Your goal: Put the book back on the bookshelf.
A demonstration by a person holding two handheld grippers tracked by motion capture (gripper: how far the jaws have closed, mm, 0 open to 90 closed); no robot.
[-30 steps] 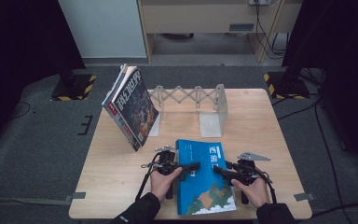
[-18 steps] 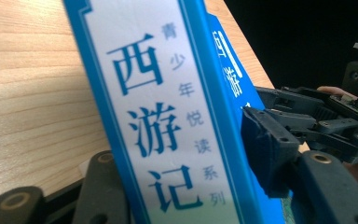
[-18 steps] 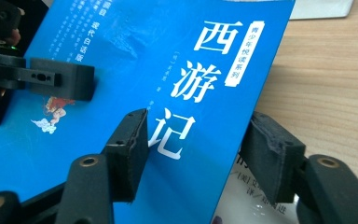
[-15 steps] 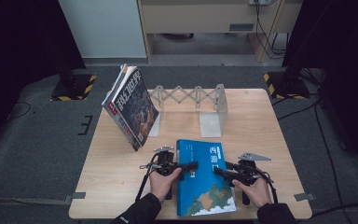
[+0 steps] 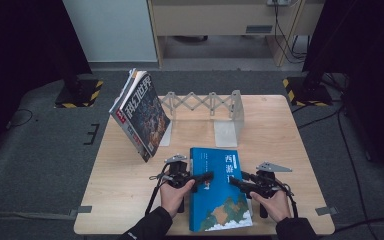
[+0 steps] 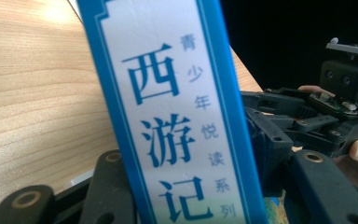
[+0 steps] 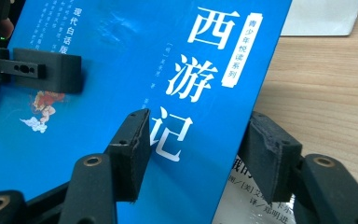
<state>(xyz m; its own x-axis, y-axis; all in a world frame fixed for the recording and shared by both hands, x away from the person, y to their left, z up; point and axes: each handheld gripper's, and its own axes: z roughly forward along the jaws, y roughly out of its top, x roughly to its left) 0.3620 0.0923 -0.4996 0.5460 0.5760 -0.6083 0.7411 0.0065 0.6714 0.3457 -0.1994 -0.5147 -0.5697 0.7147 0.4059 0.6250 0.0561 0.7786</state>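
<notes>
Your left tool (image 5: pixel 202 177) and right tool (image 5: pixel 237 181) meet over the blue book (image 5: pixel 219 192), which sits near the table's (image 5: pixel 130 200) front edge, about midway along it. From above, the left tool reaches in over the book's left edge and the right tool over its right edge, their tips close together above the cover.

In the left gripper view the book's white spine stands between that tool's two black jaws, which have just been shifting a little; whether the pads press on it you cannot tell from here. In the right gripper view one jaw lies on the blue cover and the other sits under the book's edge; those jaws have just been closing, and seem to be clamped on the cover.

The cover and spine read 西游记, with 青少年悦读系列 in smaller type. A magazine (image 5: pixel 142 115) leans upright toward the table's back left corner, beside a folding metal rack (image 5: pixel 207 105) along the back edge.
</notes>
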